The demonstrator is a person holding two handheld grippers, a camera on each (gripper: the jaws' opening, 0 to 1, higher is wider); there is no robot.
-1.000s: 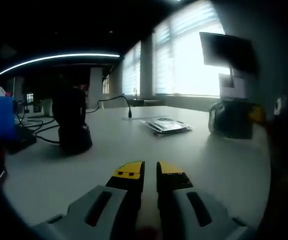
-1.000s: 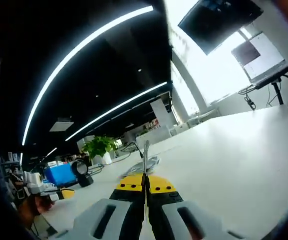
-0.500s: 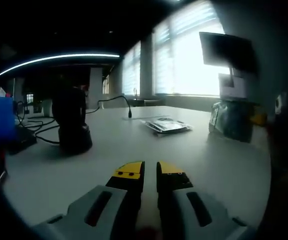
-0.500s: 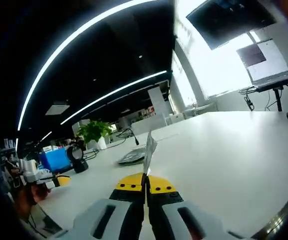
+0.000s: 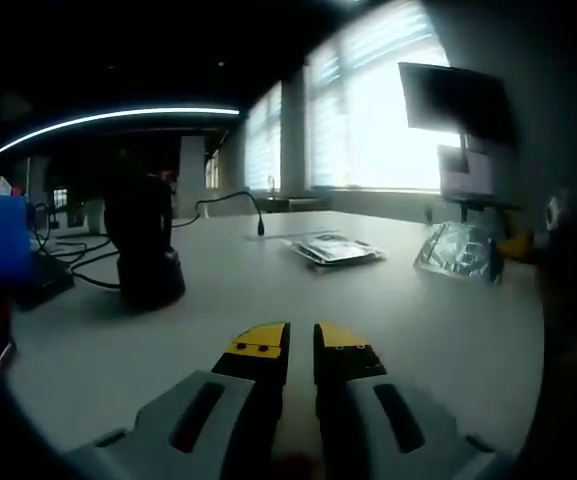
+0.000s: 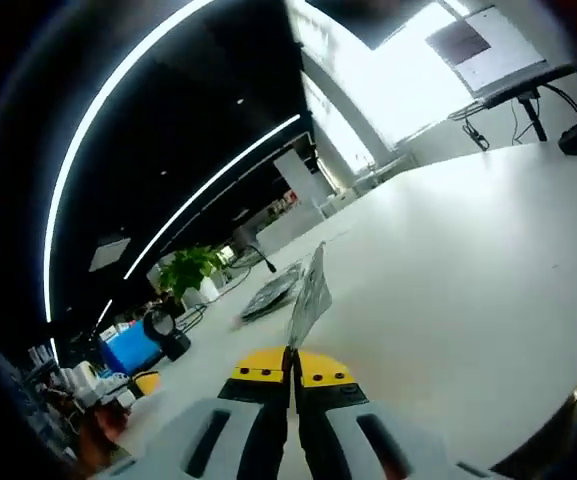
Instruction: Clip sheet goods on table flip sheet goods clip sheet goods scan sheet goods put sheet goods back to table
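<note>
My right gripper (image 6: 293, 352) is clamped on a sheet good (image 6: 310, 292), a thin shiny packet held by its lower edge and standing edge-on between the yellow tips. In the left gripper view the same packet (image 5: 458, 252) shows broadside at the right, silvery and crinkled, lifted just above the white table (image 5: 268, 290).

Change noted: a second ago a dark mass sat at that spot in the left gripper view; it has now given way to the reflective face of the packet. In the right gripper view the packet has tipped from upright to leaning right, and the room has rolled with my hand. I judge that I am turning the packet over in the air, so the flip step is under way and scanning is yet to come.

My left gripper (image 5: 301, 340) is idle, jaws nearly together with a narrow gap and nothing between them, low over the table.

A stack of sheet goods (image 5: 334, 249) lies flat further out. A dark scanner stand (image 5: 144, 240) is at the left.
</note>
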